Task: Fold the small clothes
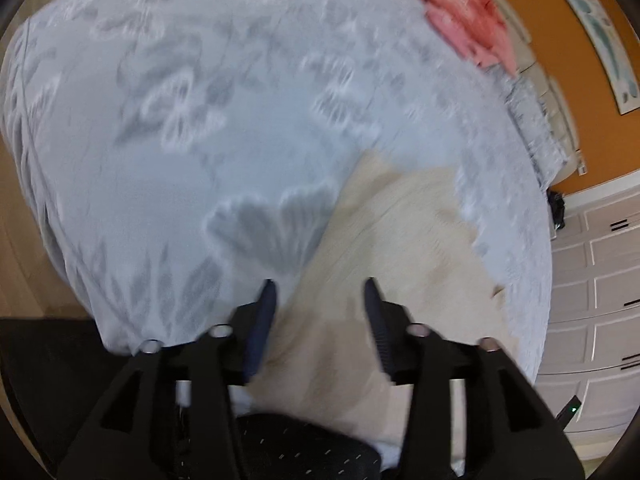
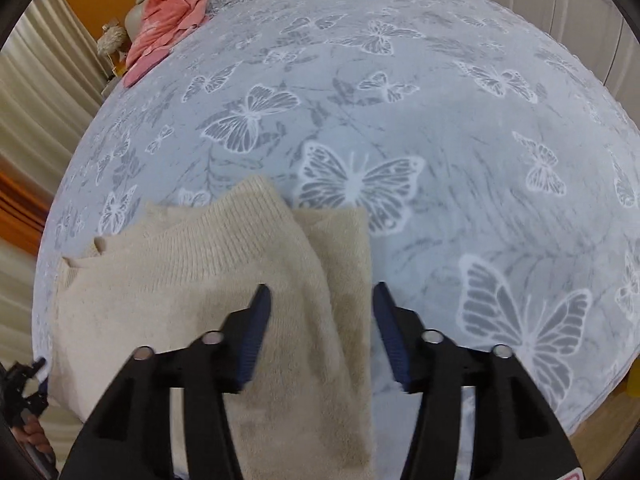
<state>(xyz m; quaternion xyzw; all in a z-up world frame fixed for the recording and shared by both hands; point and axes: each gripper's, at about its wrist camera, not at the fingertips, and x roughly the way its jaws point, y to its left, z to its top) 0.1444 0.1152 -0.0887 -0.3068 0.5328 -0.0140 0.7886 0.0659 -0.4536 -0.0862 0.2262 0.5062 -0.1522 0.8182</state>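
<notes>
Both hand-held grippers are hovering released over the sweater on the bed.
Right hand-held gripper point(image 2: 322, 294) is straddling the sweater point(image 2: 192, 280), which is running lengthwise toward the lower frame; left hand-held gripper point(image 1: 320, 288), jaws apart, is sitting over its edge on the bed point(image 2: 460, 120).

A bed point(image 2: 460, 128) with a grey butterfly-print cover fills both views. Orange walls point(image 1: 560, 52) stand behind it. White drawers point(image 1: 600, 300) line one side, pale curtains point(image 2: 36, 92) the other, and white doors point(image 2: 560, 4) stand past the far corner.
</notes>
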